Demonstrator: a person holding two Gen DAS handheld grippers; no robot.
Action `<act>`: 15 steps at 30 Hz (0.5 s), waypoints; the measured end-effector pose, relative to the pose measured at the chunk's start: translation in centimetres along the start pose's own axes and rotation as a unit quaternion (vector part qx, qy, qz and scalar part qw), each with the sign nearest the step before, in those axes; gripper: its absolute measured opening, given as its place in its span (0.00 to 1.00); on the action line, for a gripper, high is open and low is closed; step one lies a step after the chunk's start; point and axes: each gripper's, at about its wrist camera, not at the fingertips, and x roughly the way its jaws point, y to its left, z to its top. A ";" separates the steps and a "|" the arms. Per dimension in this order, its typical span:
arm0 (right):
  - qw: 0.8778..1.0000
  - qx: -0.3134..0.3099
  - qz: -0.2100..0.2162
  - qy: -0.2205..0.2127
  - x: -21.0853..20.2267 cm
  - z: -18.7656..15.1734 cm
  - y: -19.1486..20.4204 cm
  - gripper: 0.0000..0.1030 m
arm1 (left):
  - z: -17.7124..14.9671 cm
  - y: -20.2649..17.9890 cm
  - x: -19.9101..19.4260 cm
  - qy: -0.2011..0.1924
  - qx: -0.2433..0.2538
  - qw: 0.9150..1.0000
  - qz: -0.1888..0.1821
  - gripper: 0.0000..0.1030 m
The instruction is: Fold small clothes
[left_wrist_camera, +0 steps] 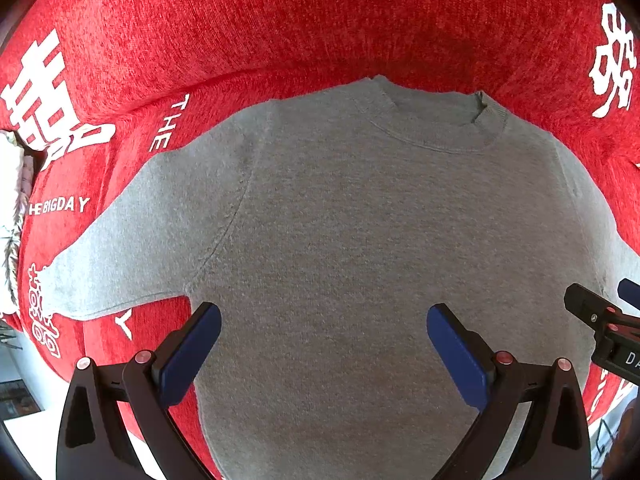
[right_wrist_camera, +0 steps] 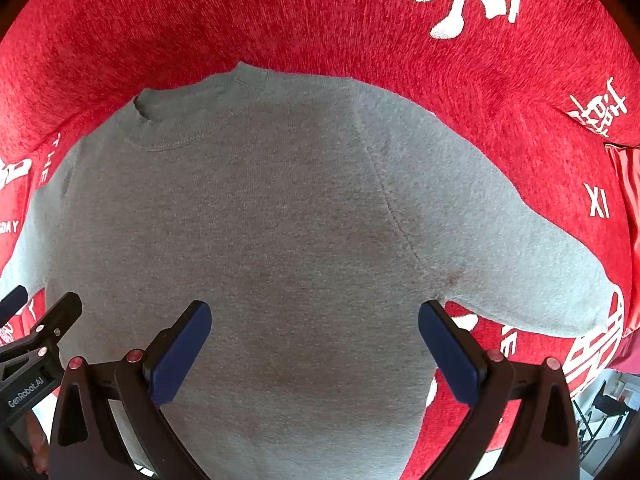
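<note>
Grey knit sweater (left_wrist_camera: 340, 240) lies spread flat, front up, on a red cloth (left_wrist_camera: 240, 20) printed with white lettering; the collar (left_wrist_camera: 436, 120) is at the far side of the sweater and both short sleeves are splayed outward. Judging by its look, the sweater is light, soft and limp, so it should drape and sag when lifted and may drag on the fuzzy cloth; edges such as a sleeve end, a shoulder or the hem, which is out of view, seem the best places to pinch. The left gripper (left_wrist_camera: 324, 320) hovers over the sweater's lower body on the left-sleeve side, fingers (left_wrist_camera: 192, 356) spread wide and holding nothing, one tip just beside the left sleeve (left_wrist_camera: 132, 248) underarm. The right gripper (right_wrist_camera: 314, 318) hovers over the lower body on the other side, fingers (right_wrist_camera: 448, 356) likewise wide and empty, one tip just beside the right sleeve (right_wrist_camera: 520, 264) underarm. Whether any fingertip touches the fabric cannot be told.
</note>
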 end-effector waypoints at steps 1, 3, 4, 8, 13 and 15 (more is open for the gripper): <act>1.000 0.000 0.000 0.000 0.0 0.1 0.1 1.00 | 0.0 0.0 0.0 0.000 0.000 1.000 0.000 1.00; 1.000 -0.001 -0.001 -0.001 -0.1 0.1 0.1 1.00 | 0.0 -0.1 -0.1 -0.001 -0.001 1.000 0.000 1.00; 1.000 0.000 -0.001 -0.001 -0.1 0.1 0.2 1.00 | 0.0 -0.1 -0.1 -0.001 -0.002 1.000 0.000 1.00; 1.000 0.000 -0.001 -0.001 0.0 0.2 0.3 1.00 | 0.0 -0.1 -0.1 -0.001 -0.001 1.000 0.001 1.00; 1.000 0.001 -0.002 -0.001 -0.1 0.3 0.5 1.00 | -0.1 0.0 -0.3 -0.001 -0.001 1.000 0.000 1.00; 1.000 0.000 -0.003 -0.001 -0.1 0.3 0.5 1.00 | -0.1 0.0 -0.3 -0.001 -0.001 1.000 0.001 1.00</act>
